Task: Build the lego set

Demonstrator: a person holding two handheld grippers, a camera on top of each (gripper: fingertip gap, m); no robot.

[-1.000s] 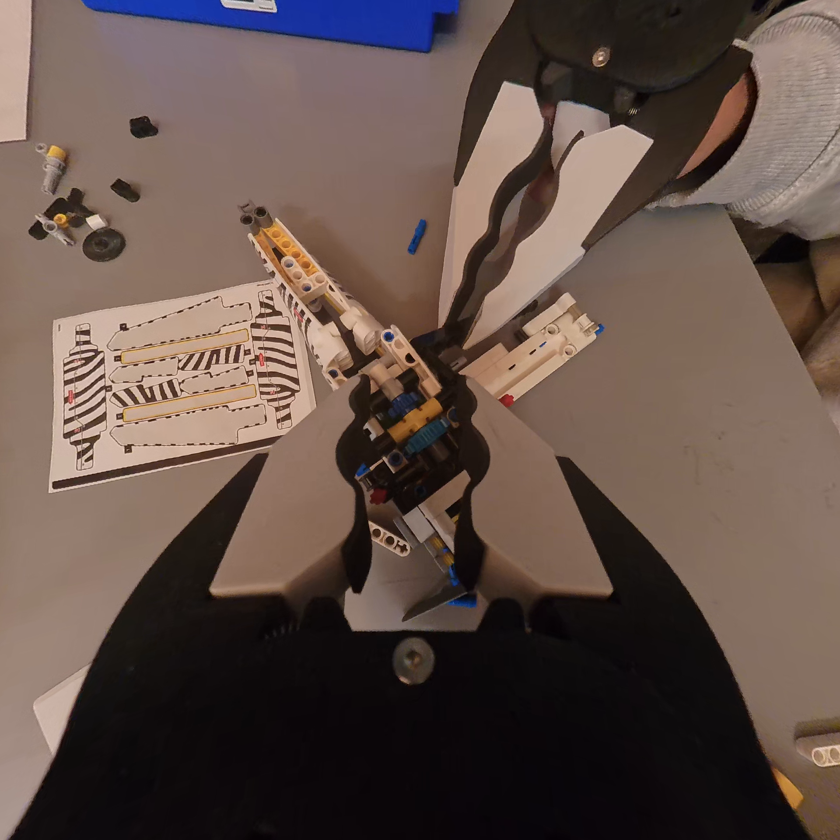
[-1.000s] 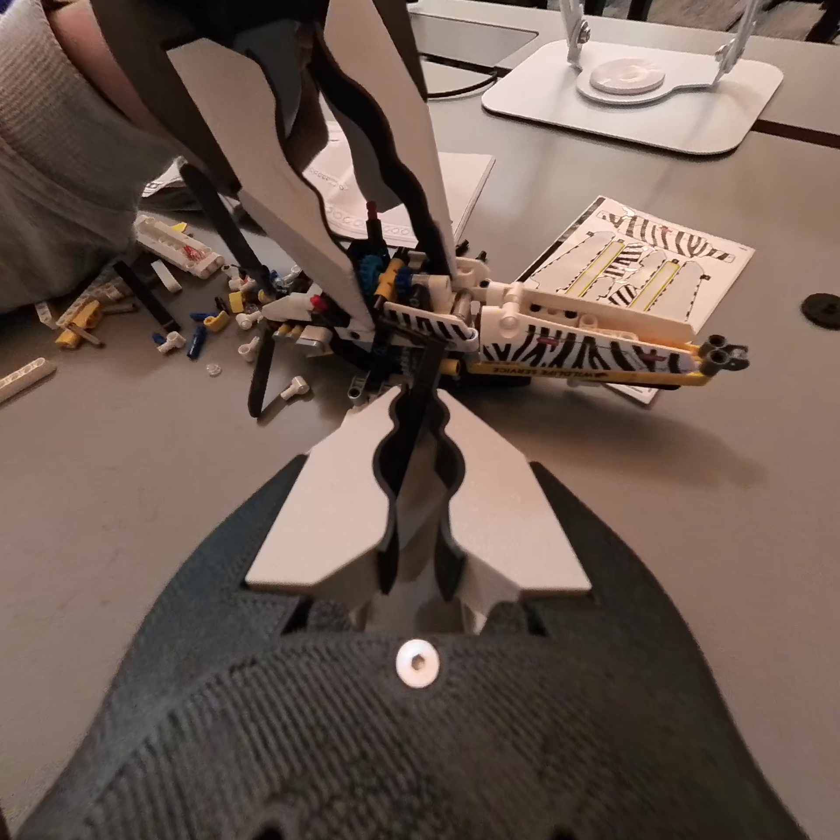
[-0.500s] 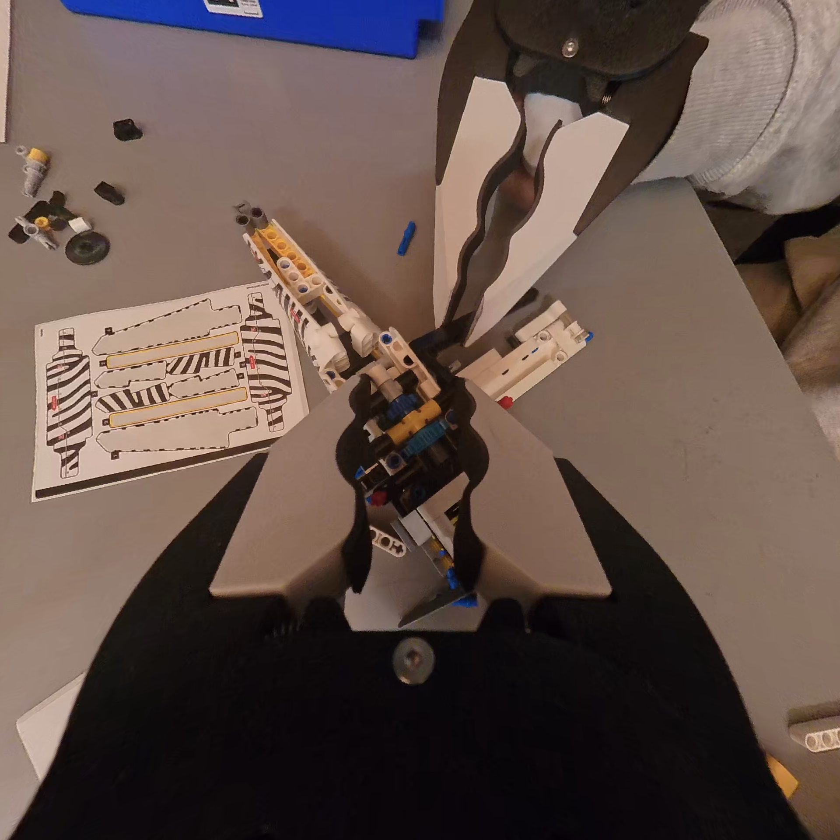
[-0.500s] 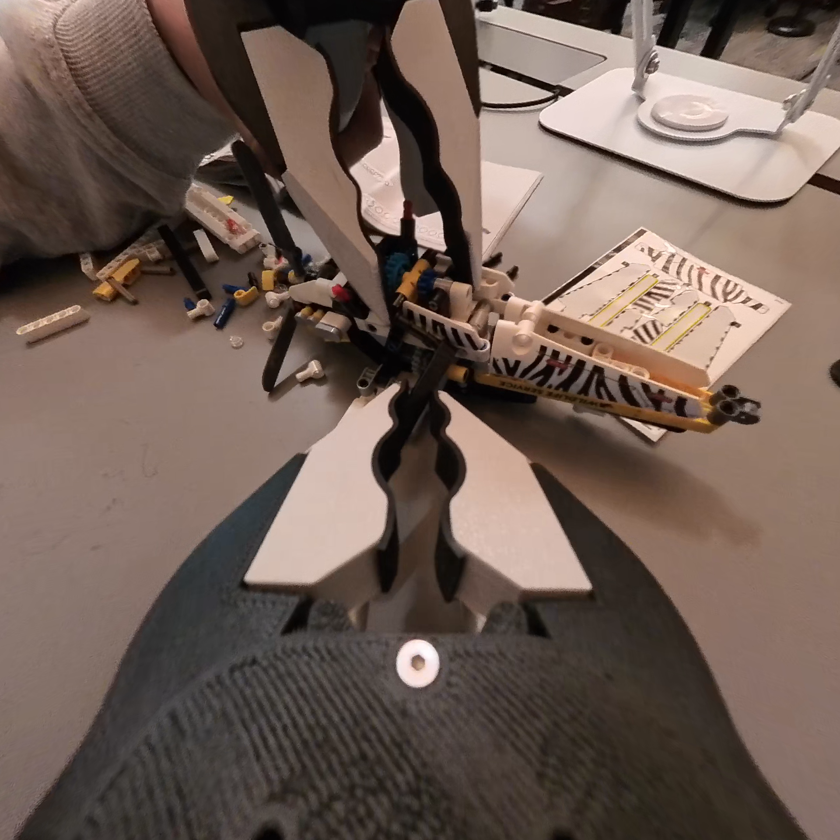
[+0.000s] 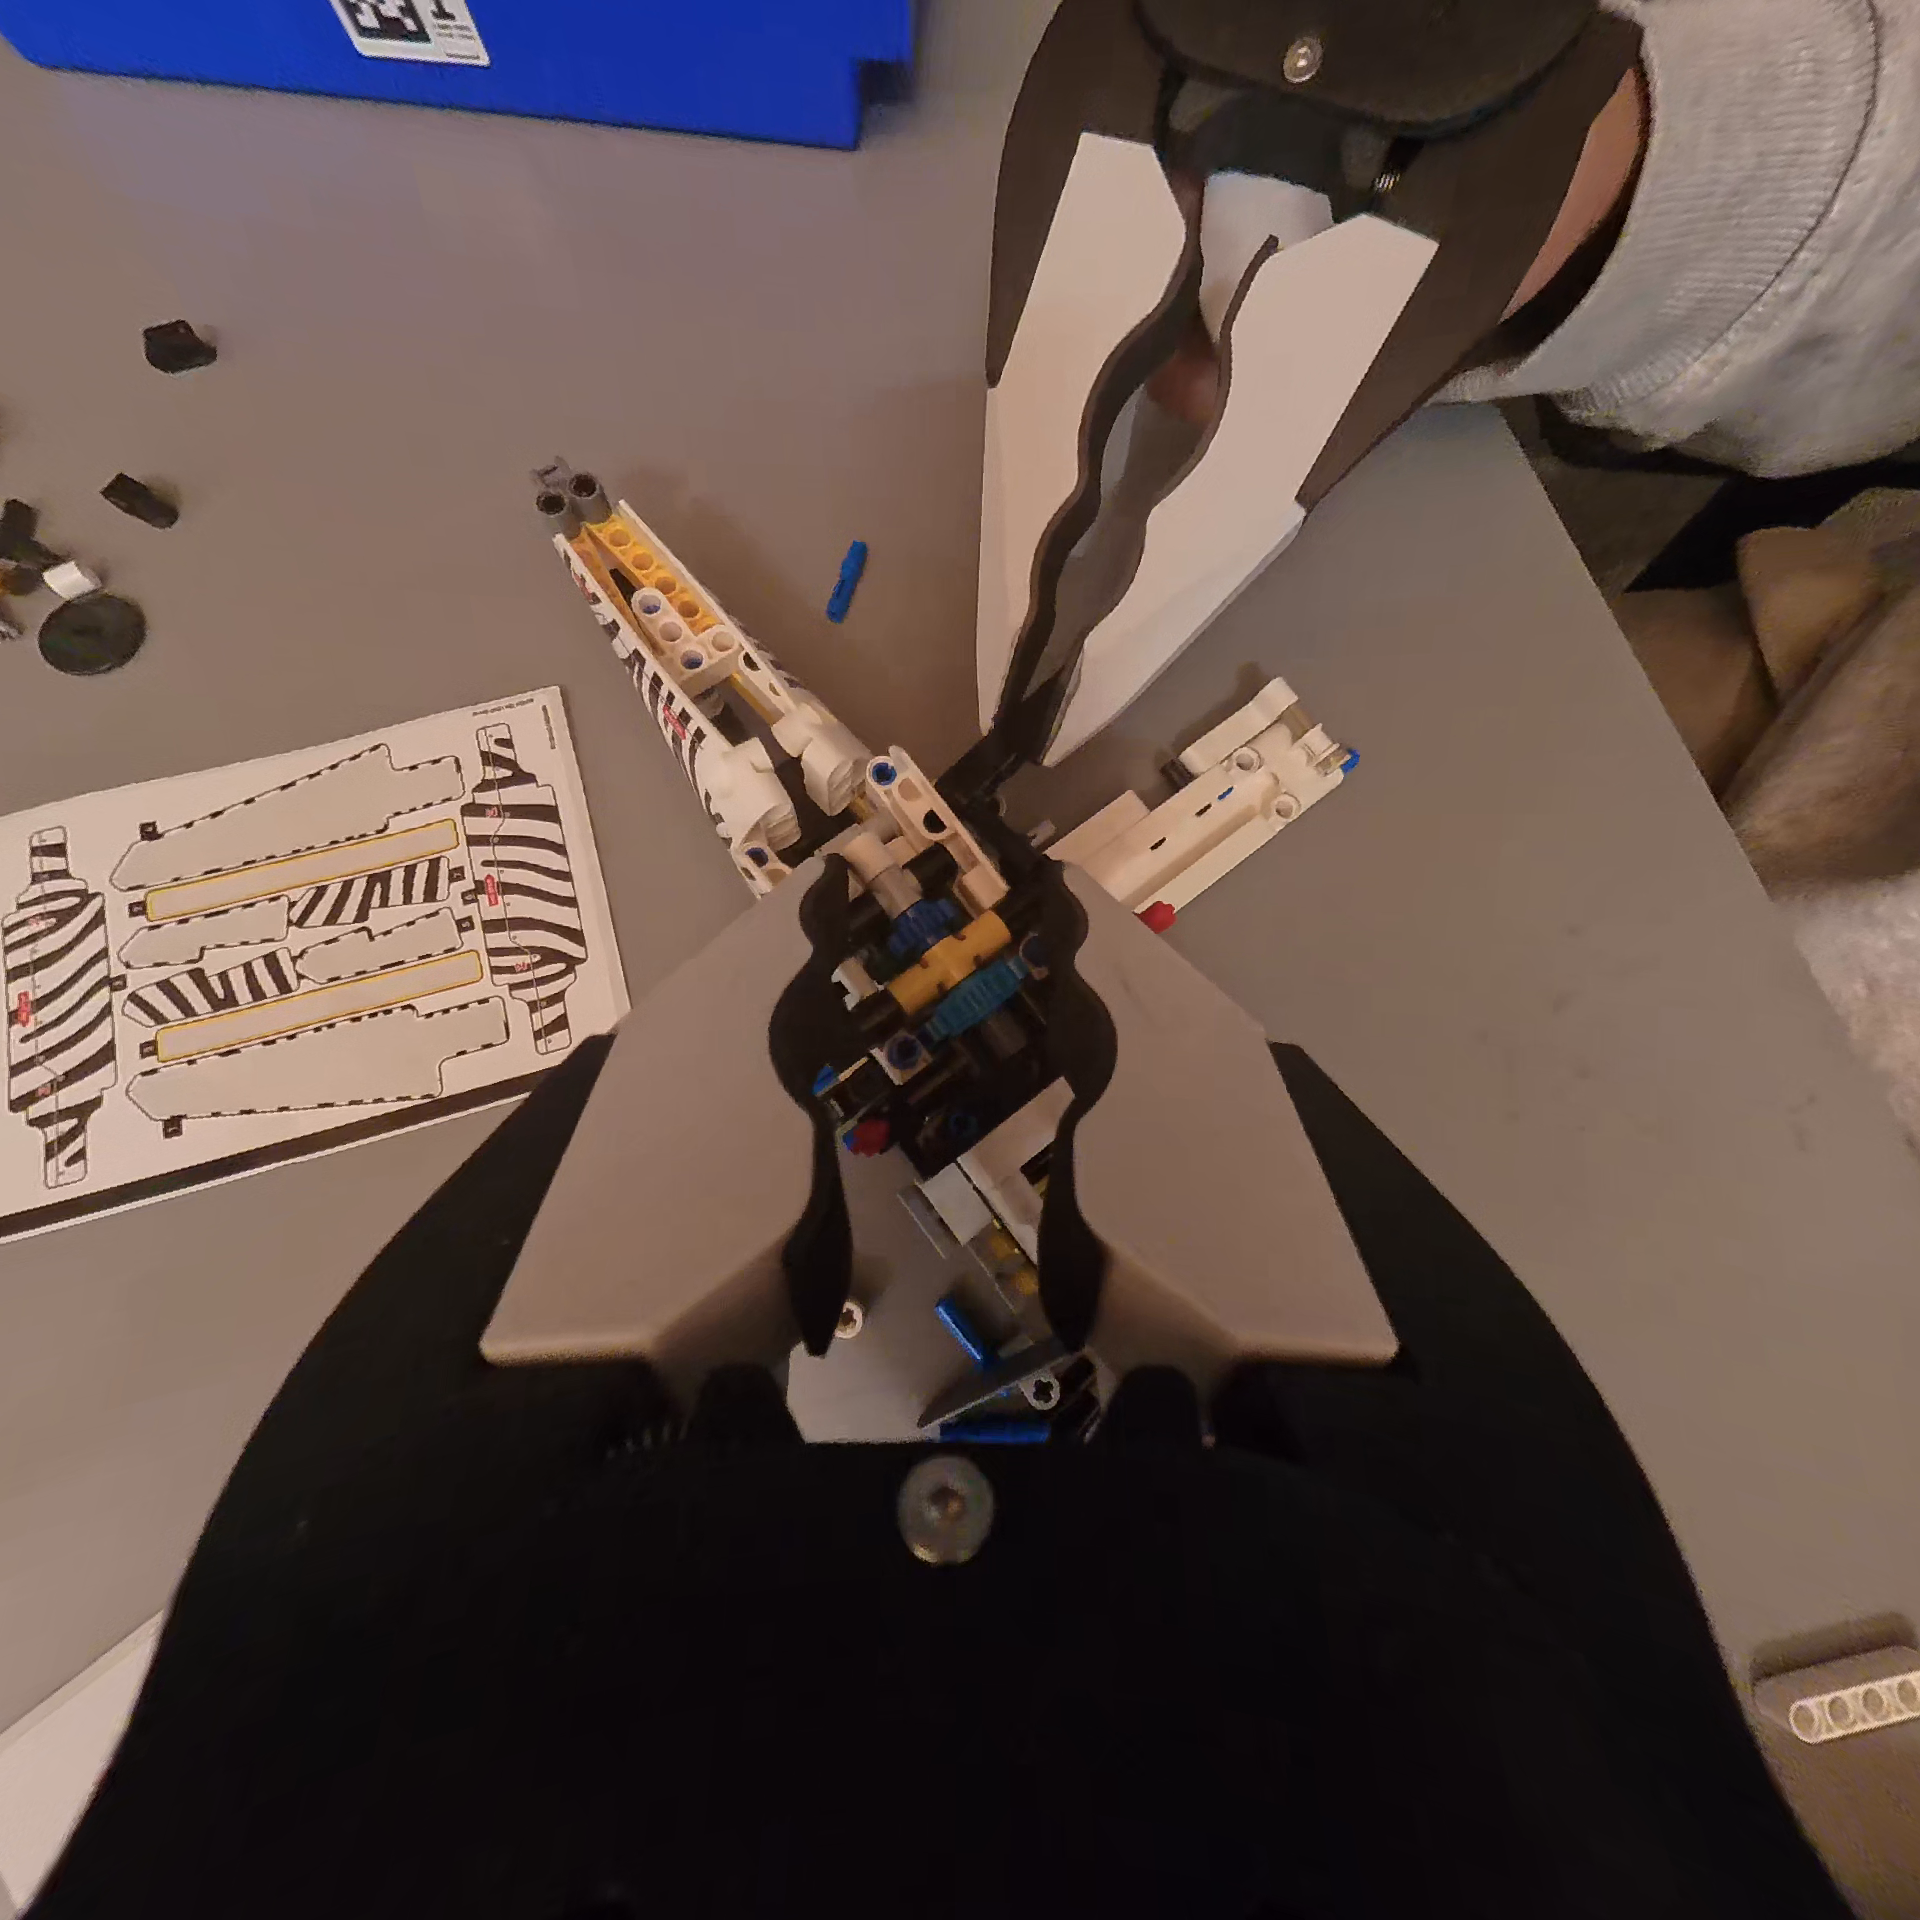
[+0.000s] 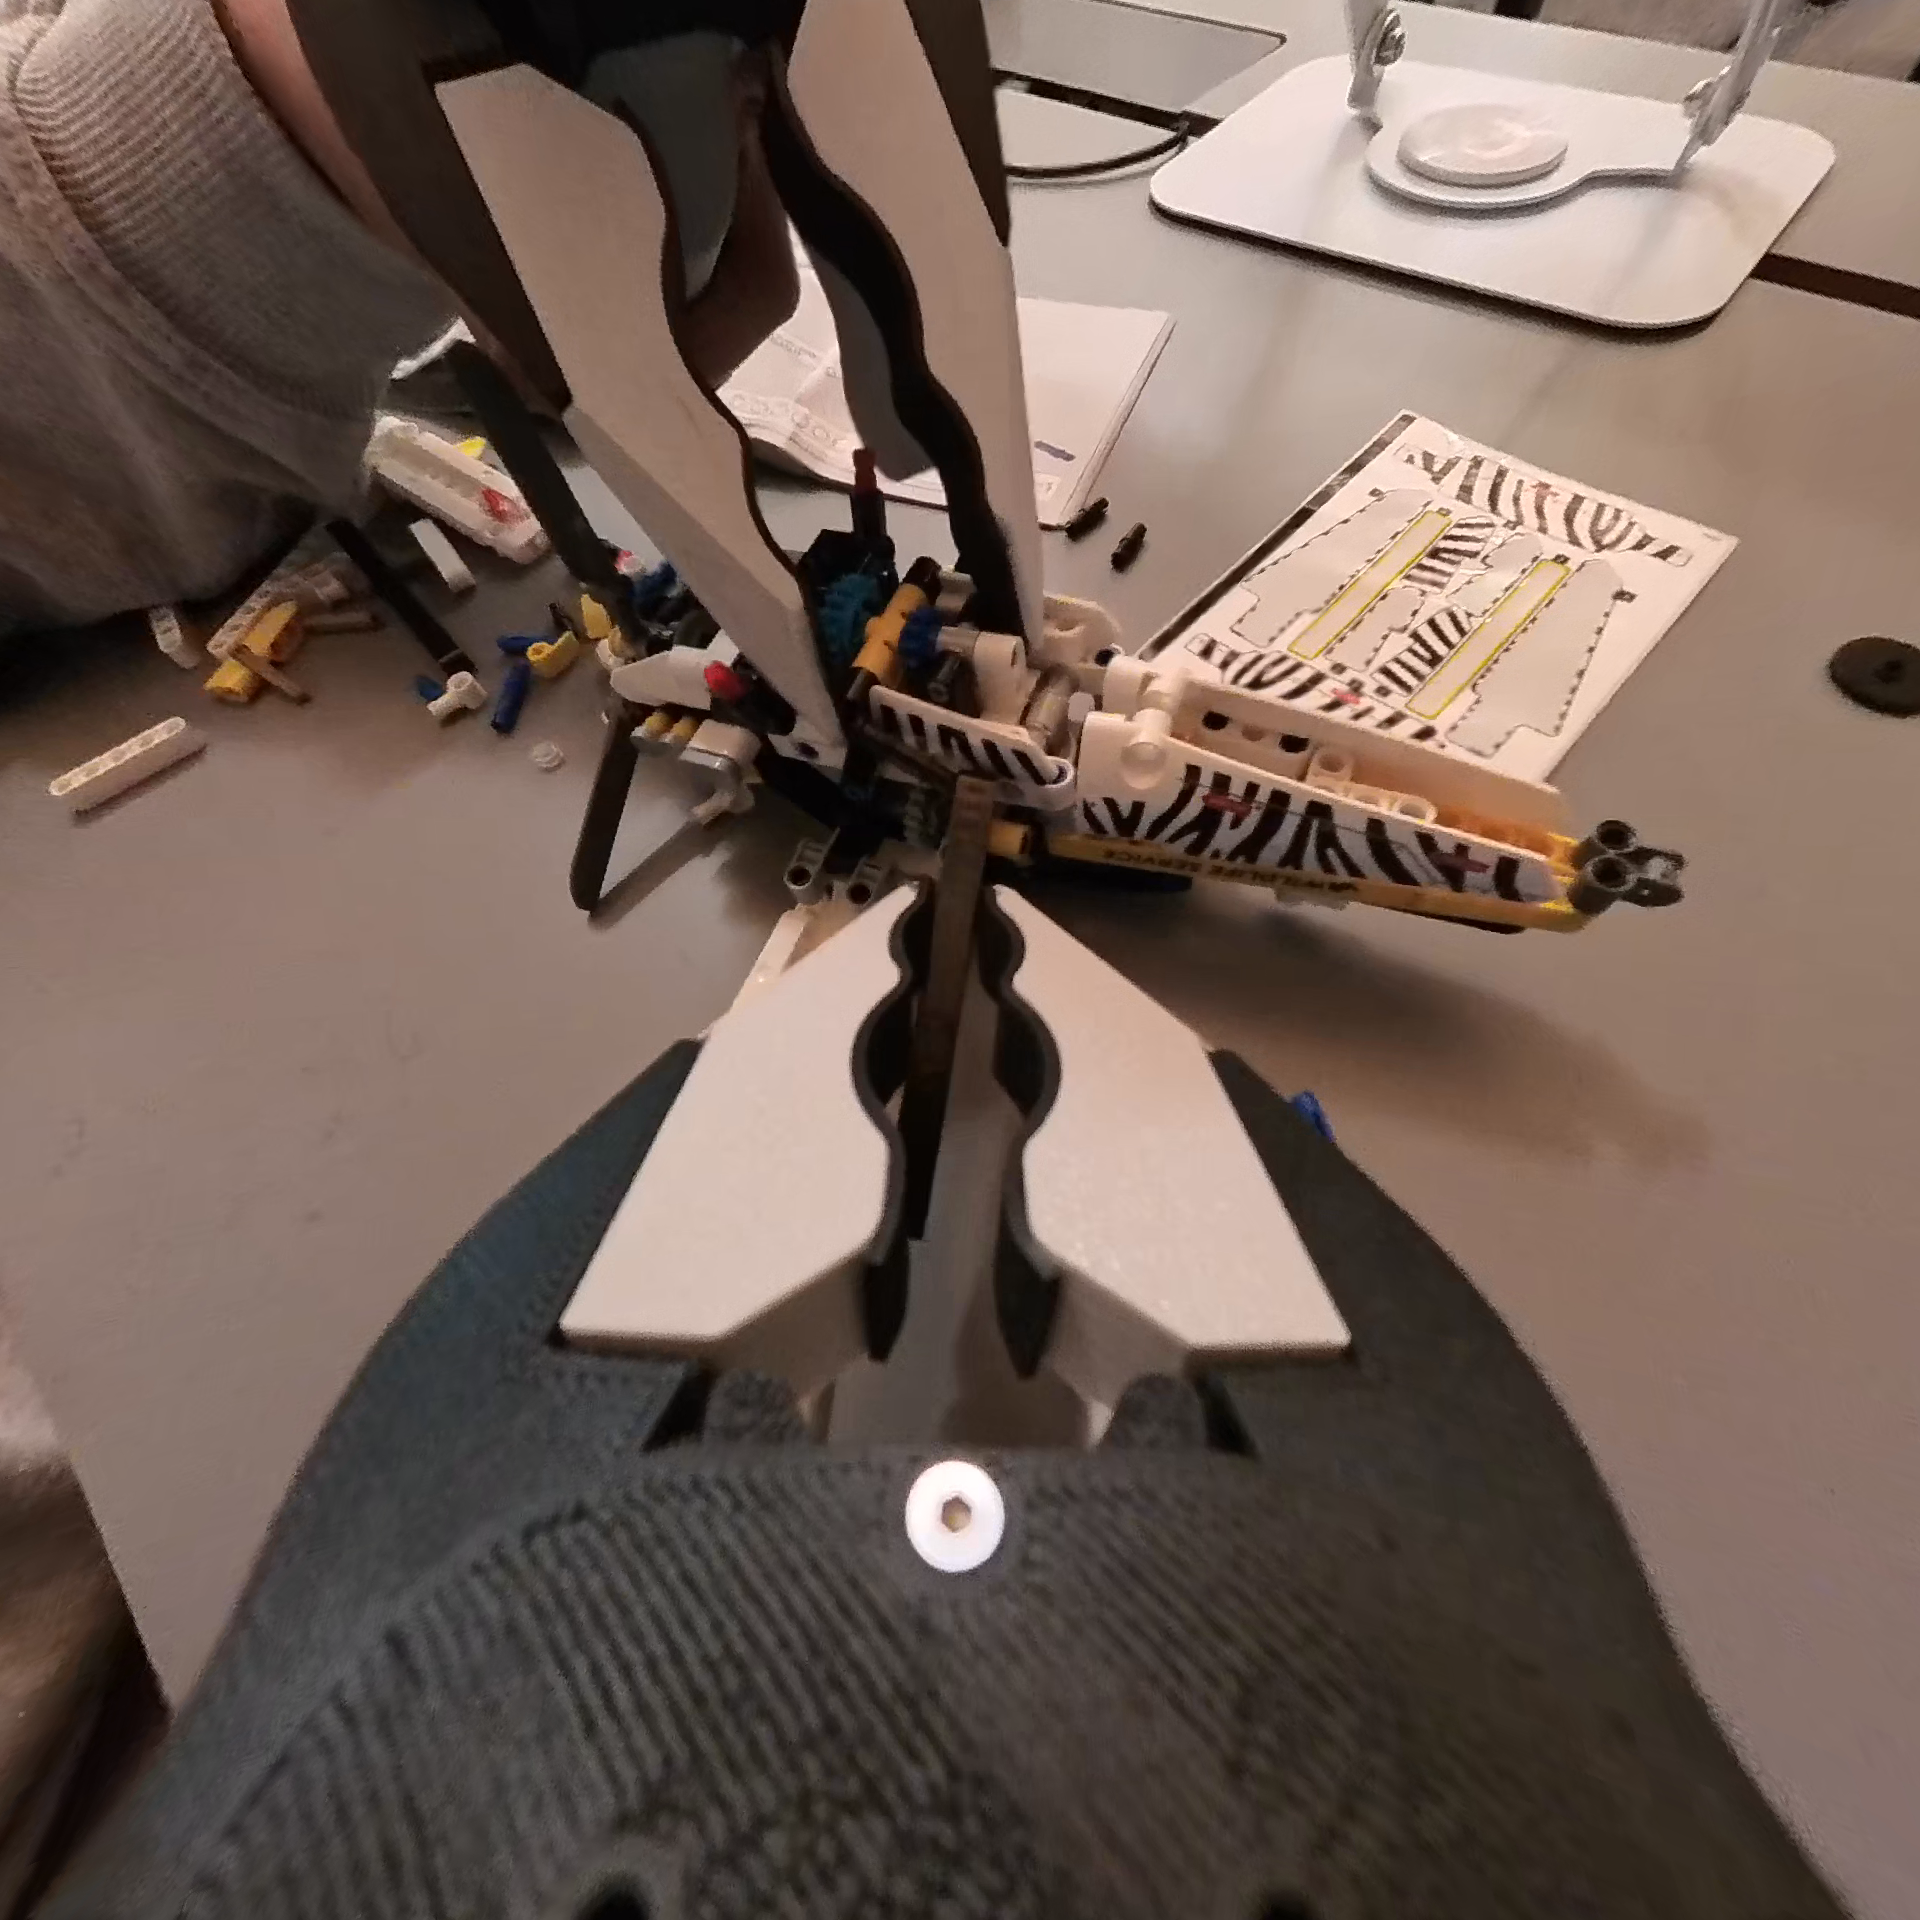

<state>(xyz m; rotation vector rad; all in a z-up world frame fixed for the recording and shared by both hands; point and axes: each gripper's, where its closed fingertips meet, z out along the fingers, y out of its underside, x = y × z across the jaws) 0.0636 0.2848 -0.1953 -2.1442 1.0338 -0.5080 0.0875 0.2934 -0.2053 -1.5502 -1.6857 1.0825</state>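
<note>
A white helicopter-like lego model (image 5: pixel 675 644) with zebra stripes and a yellow tail boom sits on the grey table. My left gripper (image 5: pixel 935 883) is shut on its middle body, around the blue gears and black frame. It also shows in the right wrist view (image 6: pixel 914 644), coming down from above. My right gripper (image 6: pixel 951 899) is shut on a long thin black piece (image 6: pixel 940 1039). The piece's far end touches the model's side (image 6: pixel 1247 831) under a zebra panel. In the left wrist view the right gripper (image 5: pixel 1023 727) comes in from the top right.
A zebra sticker sheet (image 5: pixel 291 935) lies left of the model. A blue box (image 5: pixel 623 62) stands at the back. Loose parts (image 6: pixel 499 665) lie scattered, a white sub-assembly (image 5: pixel 1226 810) behind the model. A white stand base (image 6: pixel 1507 177) and booklet (image 6: pixel 1039 374) lie beyond. The table edge (image 5: pixel 1621 582) is to the right. Only a small space, under 4 cm, lies between the two pairs of fingers.
My right gripper has moved in closer to the model with the black piece. My left gripper keeps its hold on the model's body, which has shifted only slightly.
</note>
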